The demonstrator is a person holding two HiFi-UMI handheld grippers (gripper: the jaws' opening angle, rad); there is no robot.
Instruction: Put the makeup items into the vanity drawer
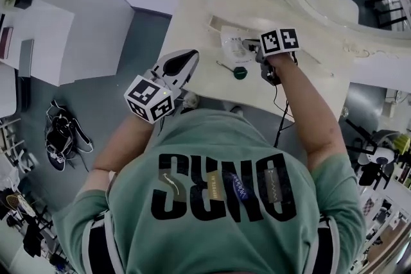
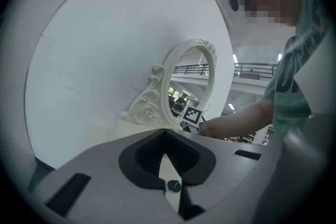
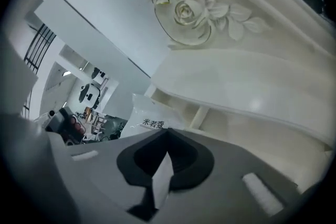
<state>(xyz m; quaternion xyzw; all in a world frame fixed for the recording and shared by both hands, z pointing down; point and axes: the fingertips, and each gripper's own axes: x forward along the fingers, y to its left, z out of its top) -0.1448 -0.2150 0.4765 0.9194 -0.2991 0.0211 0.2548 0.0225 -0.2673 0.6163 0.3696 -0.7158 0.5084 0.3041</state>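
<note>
1. The white packet (image 3: 150,118) is showing a line of dark Chinese print in the right gripper view. I'm reading it as 米若蔻.
2. The person's green T-shirt (image 1: 212,138) is carrying big black letters, upside down from the head camera. They're probably spelling "ONES", though folds are cutting into them.
3. The small patches inside those letters are coming out too tiny to read.

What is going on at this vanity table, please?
A person holds a gripper in each hand at the white vanity table. The right gripper, shut, reaches to a white packet on the tabletop; whether it grips the packet is unclear. The left gripper, shut and empty, hangs at the table's near edge. A small green-capped item lies loose nearby.
</note>
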